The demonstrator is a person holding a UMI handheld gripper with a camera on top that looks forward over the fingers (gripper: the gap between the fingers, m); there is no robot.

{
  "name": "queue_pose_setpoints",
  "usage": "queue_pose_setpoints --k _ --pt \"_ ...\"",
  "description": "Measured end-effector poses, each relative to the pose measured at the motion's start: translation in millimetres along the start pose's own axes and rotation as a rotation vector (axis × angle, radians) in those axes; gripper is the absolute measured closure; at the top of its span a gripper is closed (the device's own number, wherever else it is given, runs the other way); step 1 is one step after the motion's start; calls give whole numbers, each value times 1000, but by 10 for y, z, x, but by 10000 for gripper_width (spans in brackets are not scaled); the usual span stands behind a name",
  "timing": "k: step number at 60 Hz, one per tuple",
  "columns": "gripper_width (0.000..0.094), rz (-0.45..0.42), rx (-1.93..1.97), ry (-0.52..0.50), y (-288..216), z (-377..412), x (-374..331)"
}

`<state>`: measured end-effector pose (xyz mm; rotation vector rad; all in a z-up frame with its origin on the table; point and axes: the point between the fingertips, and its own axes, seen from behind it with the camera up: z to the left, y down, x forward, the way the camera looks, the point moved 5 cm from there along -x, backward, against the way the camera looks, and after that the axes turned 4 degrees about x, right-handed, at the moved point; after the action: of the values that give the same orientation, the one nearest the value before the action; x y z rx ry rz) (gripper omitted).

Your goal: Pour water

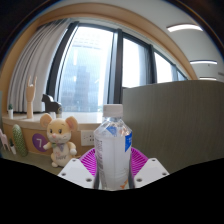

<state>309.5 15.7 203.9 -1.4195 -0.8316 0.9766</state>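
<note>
Here, a carton (113,150) with a blue-and-white printed face and a folded gable top stands upright at lower centre of the frame, gripped between the gripper's (113,168) two fingers, whose purple pads (88,160) press against its left and right sides. The fingers are closed on the carton, which appears lifted clear of any support, though its base is hidden. No cup, glass or other receiving vessel is visible, so where the water is meant to go cannot be told. Whether the carton's top is open, and how full it is, cannot be seen either. The main risk, judged from this grip, is that a soft-walled carton buckles under the squeeze and spurts liquid as it tips, or slides between the pads if held too loosely. A tilt begun before a vessel is lined up would spill. At lower left of the frame a plush mouse toy (58,139) sits on a counter (20,128) beneath tall windows (100,65), with a grey partition (175,120) at right
</note>
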Motion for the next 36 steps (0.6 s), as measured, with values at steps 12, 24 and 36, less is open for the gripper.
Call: queue_pose_setpoints --k 12,24,36 --pt "541 56 -4 49 598 -304 217" --pt "524 30 42 50 872 -360 237" --pt "451 -13 82 29 888 -382 203"
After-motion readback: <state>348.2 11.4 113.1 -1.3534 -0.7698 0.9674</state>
